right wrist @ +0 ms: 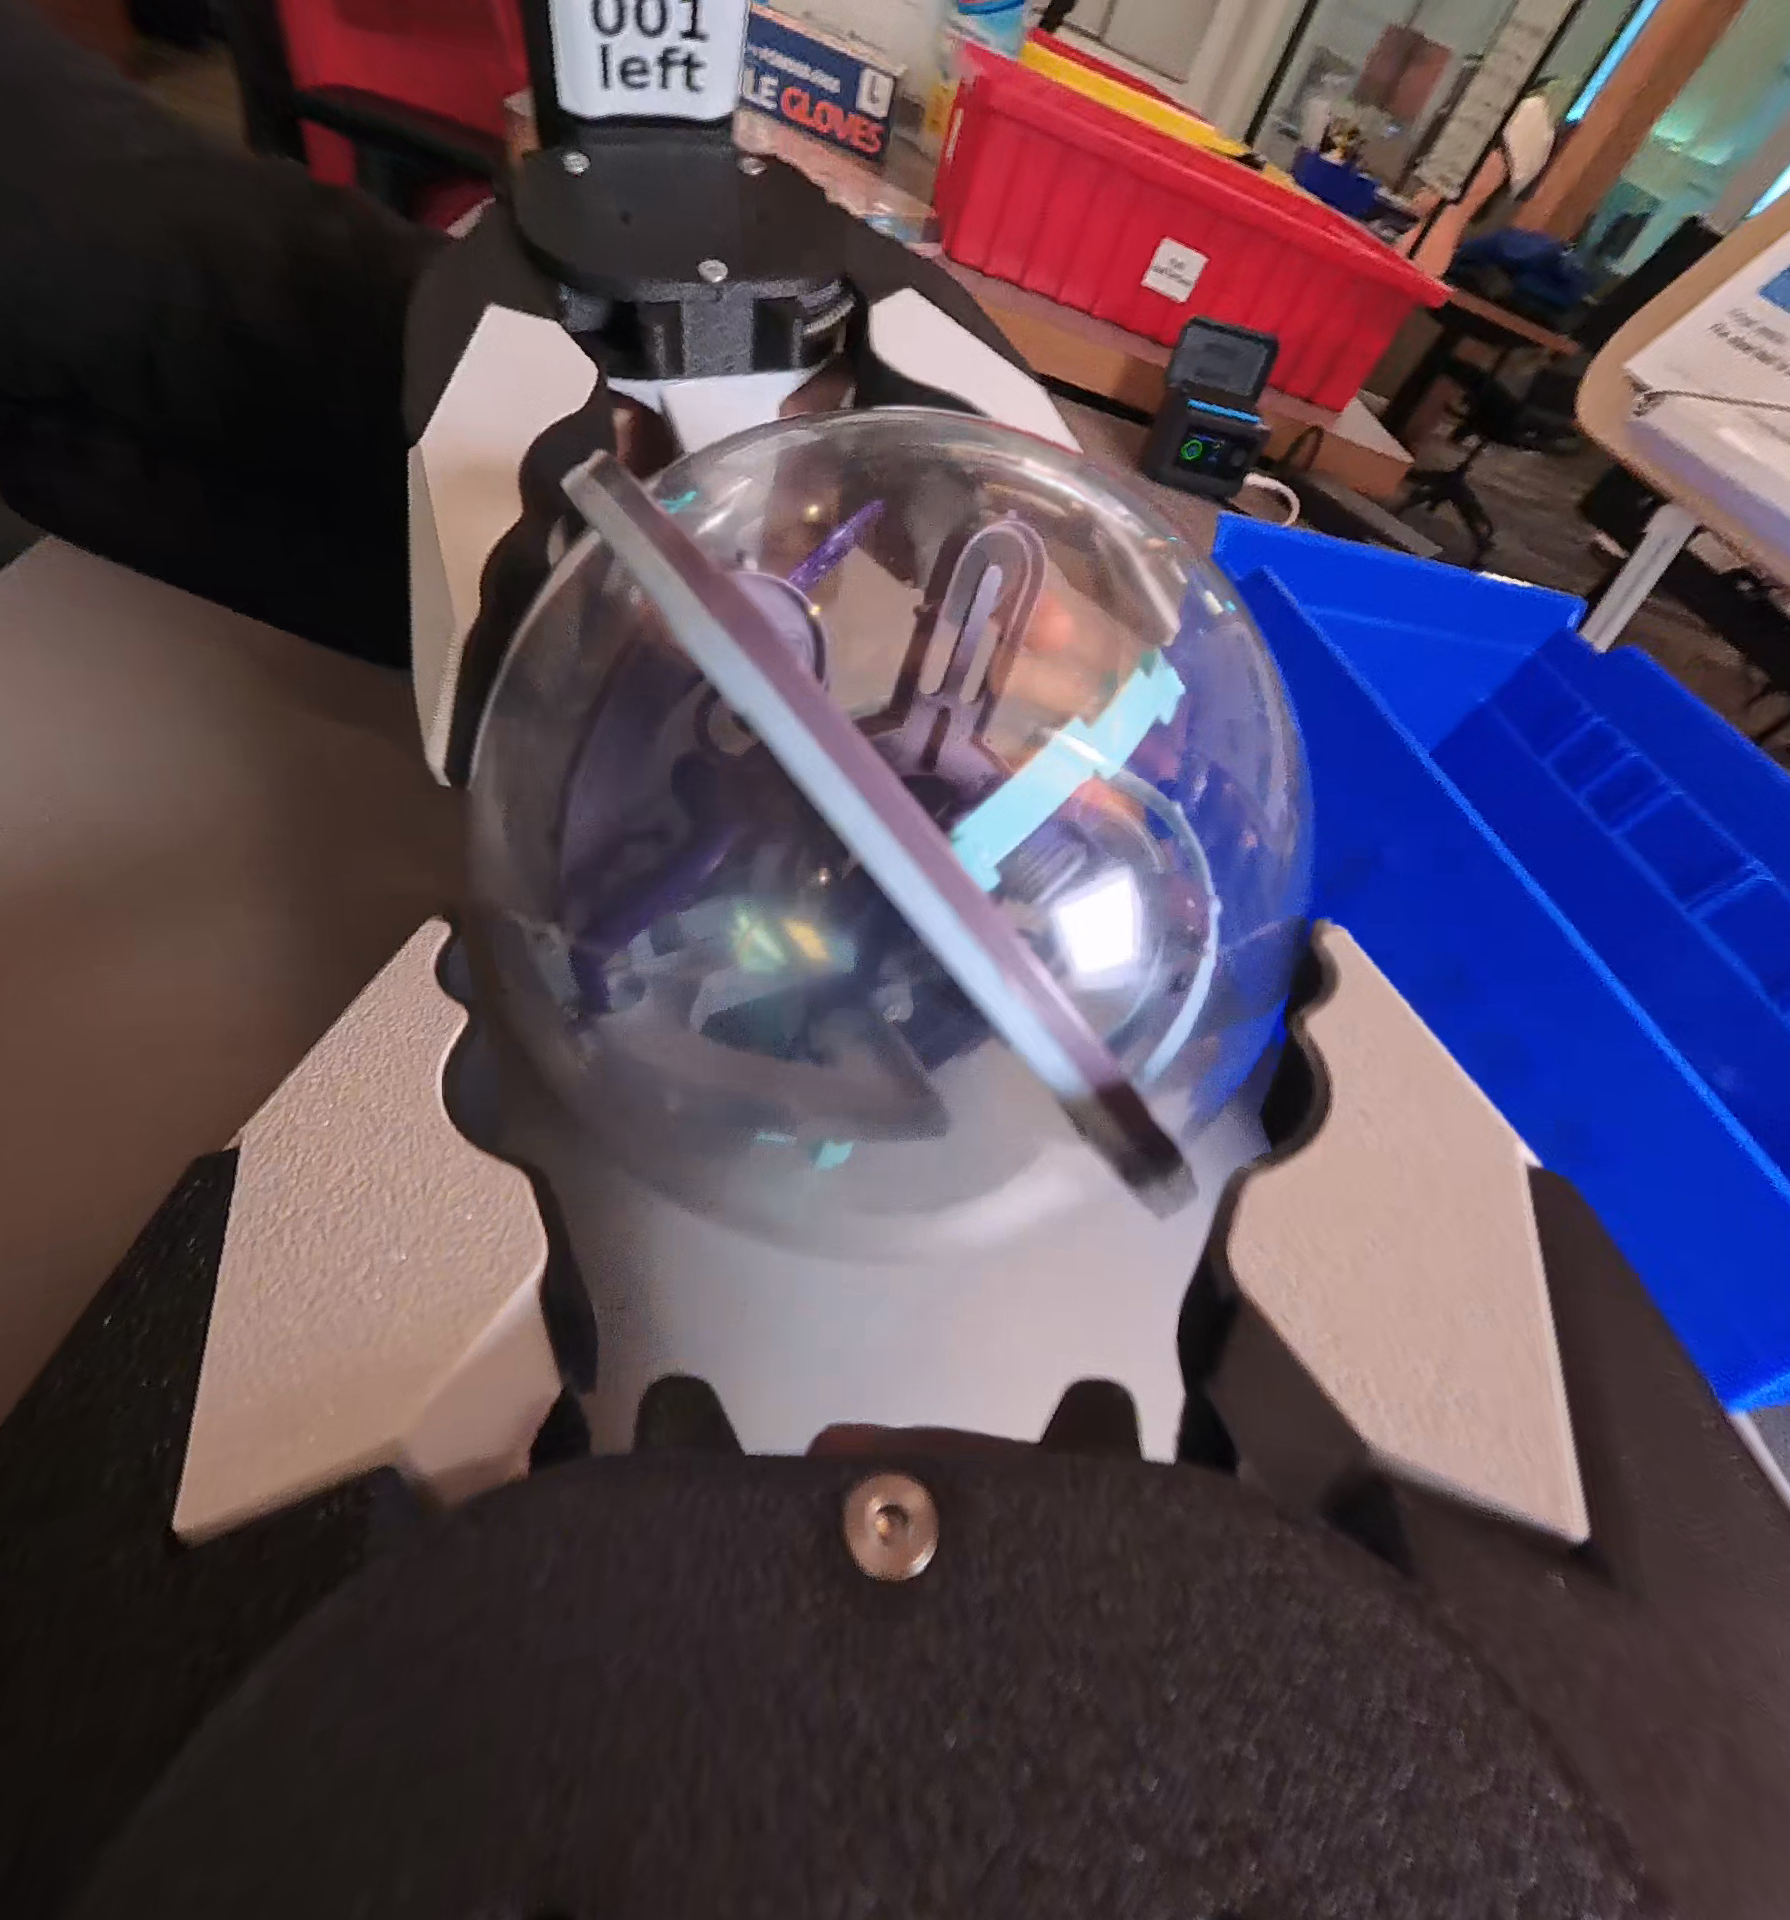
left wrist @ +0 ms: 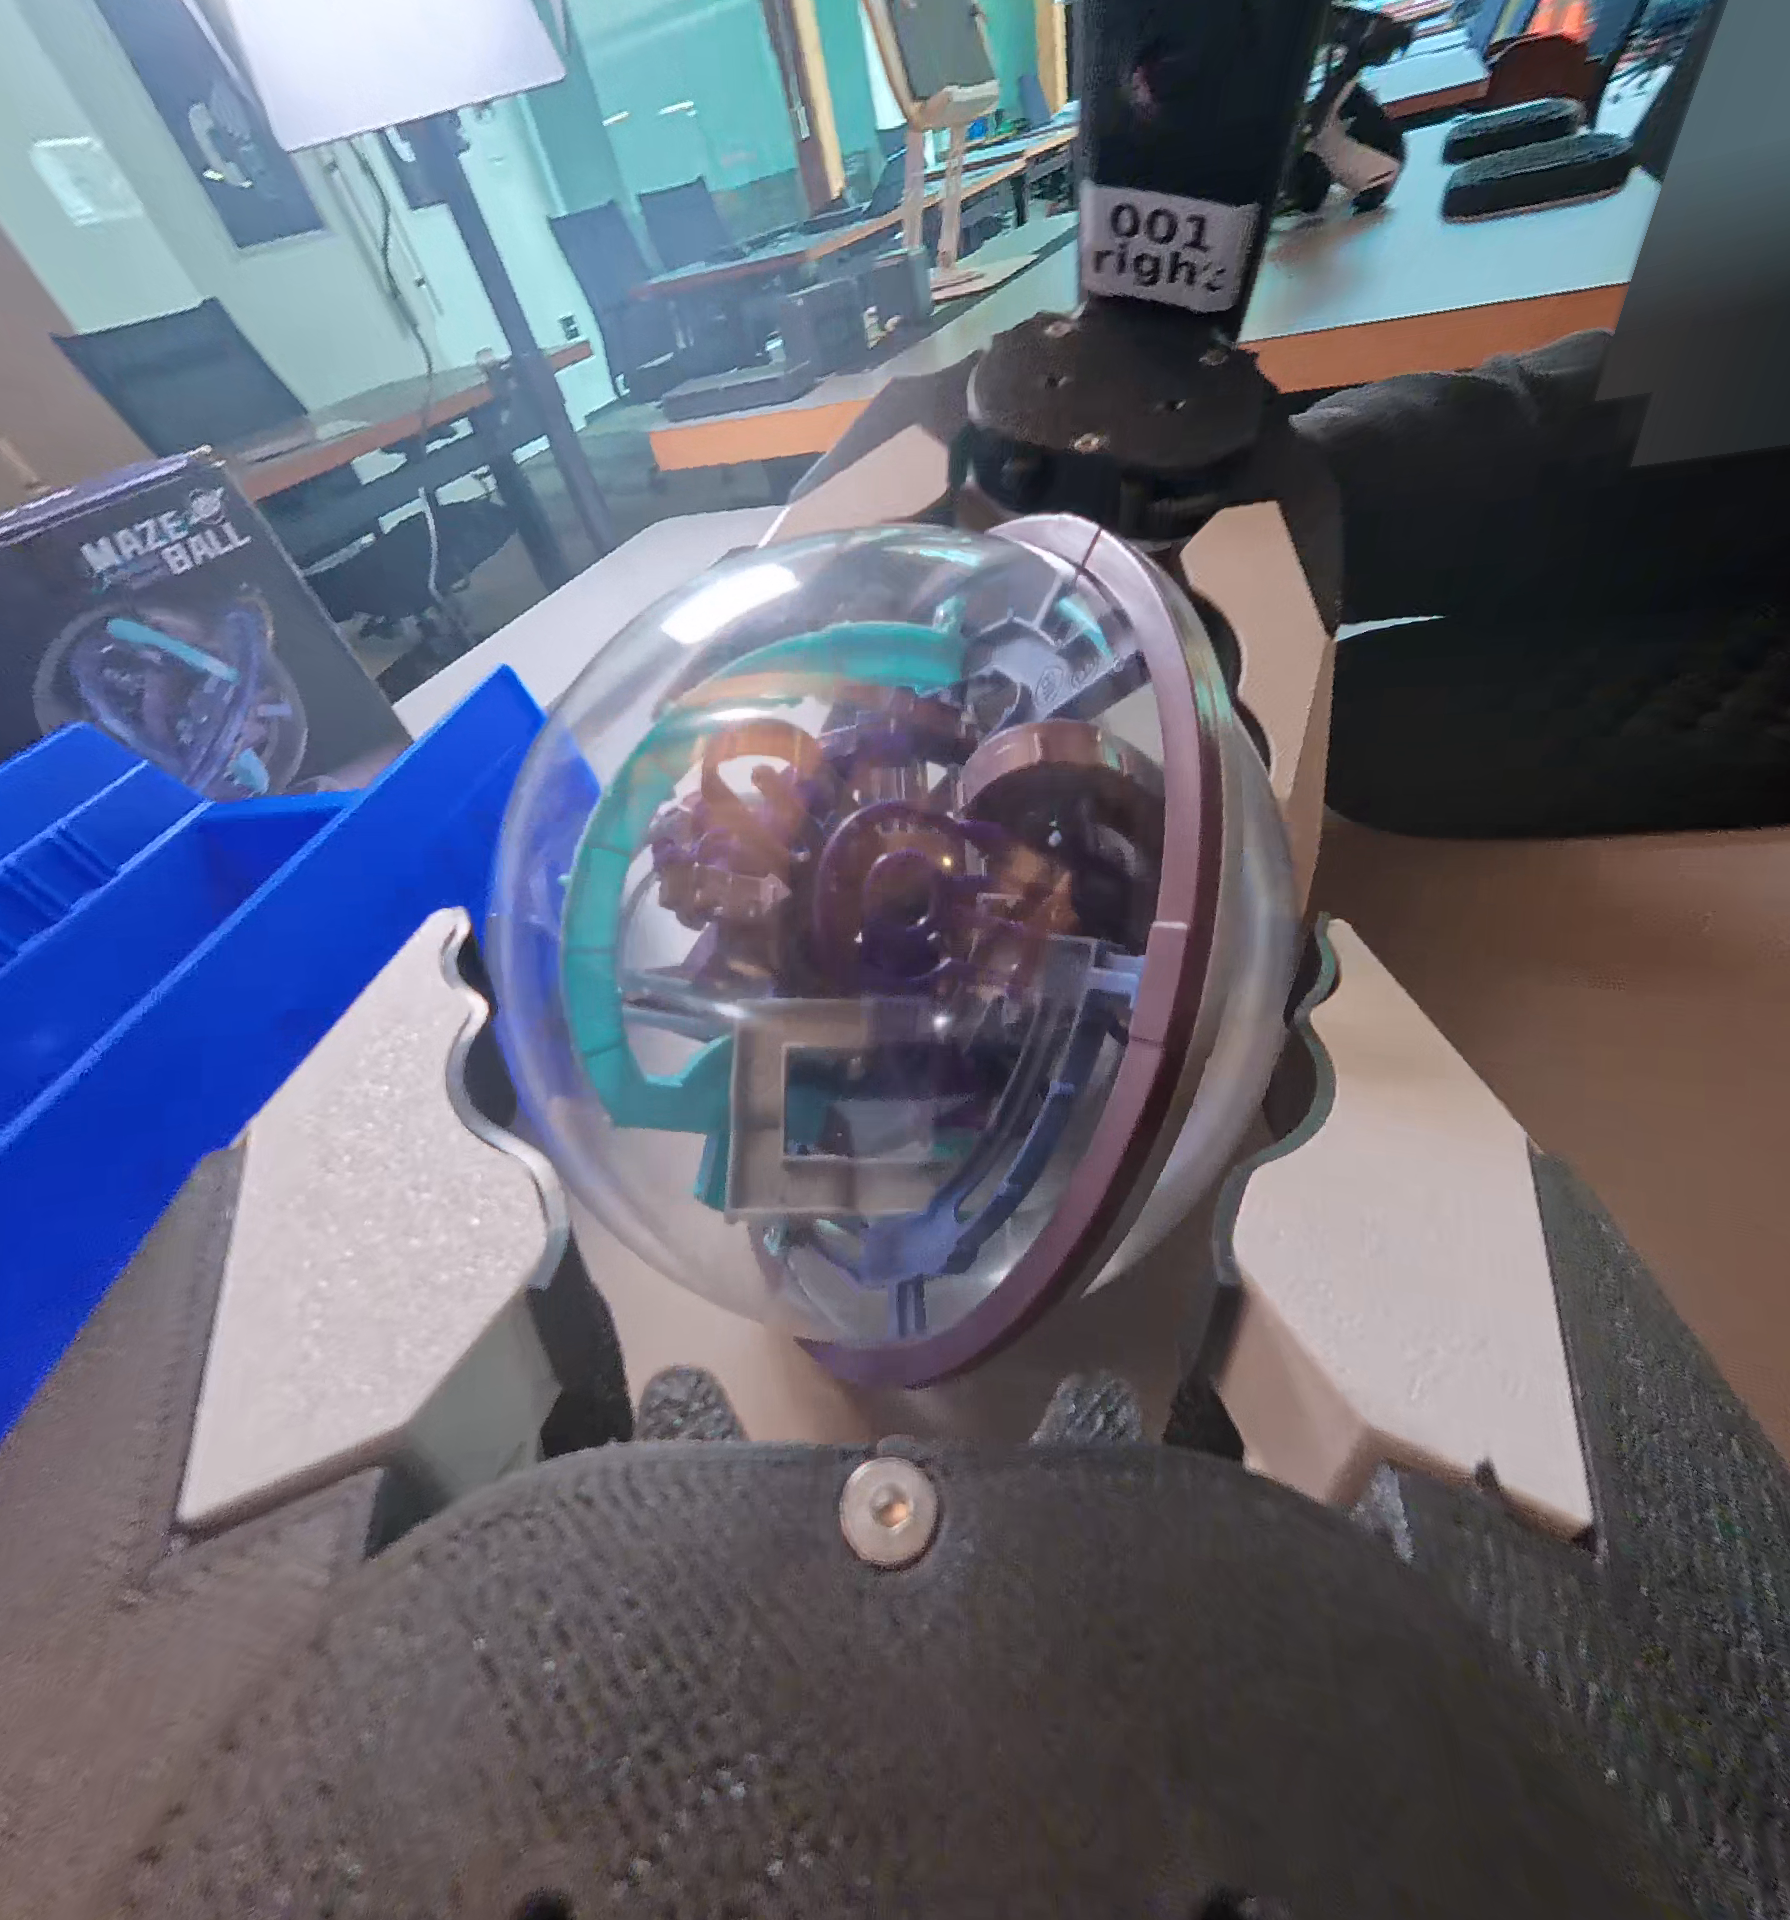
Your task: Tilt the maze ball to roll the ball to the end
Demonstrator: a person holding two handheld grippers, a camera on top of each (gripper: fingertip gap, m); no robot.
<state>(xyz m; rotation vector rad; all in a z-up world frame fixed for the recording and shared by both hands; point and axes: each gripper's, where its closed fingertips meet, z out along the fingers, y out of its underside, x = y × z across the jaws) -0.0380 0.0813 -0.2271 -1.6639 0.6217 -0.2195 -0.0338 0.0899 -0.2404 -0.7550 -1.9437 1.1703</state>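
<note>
The maze ball (left wrist: 870,935) is a clear sphere with a dark purple rim band and teal, purple and brown tracks inside. It is held over the beige table (left wrist: 1597,987). My left gripper (left wrist: 891,987) is shut on it, with a fingertip (left wrist: 455,997) pressed on each side. My right gripper (right wrist: 880,987) grips the same maze ball (right wrist: 870,831) from the opposite side, fingertips (right wrist: 1327,997) against the shell. The right gripper's body (left wrist: 1119,416) shows behind the ball in the left wrist view. The left gripper's body (right wrist: 693,270) shows behind it in the right wrist view. I cannot make out the small ball inside.
A blue bin (left wrist: 143,987) sits close beside the ball and also shows in the right wrist view (right wrist: 1597,935). The maze ball's box (left wrist: 143,623) stands behind it. A red bin (right wrist: 1130,208) is at the back. A dark-gloved hand (left wrist: 1545,623) holds the right gripper.
</note>
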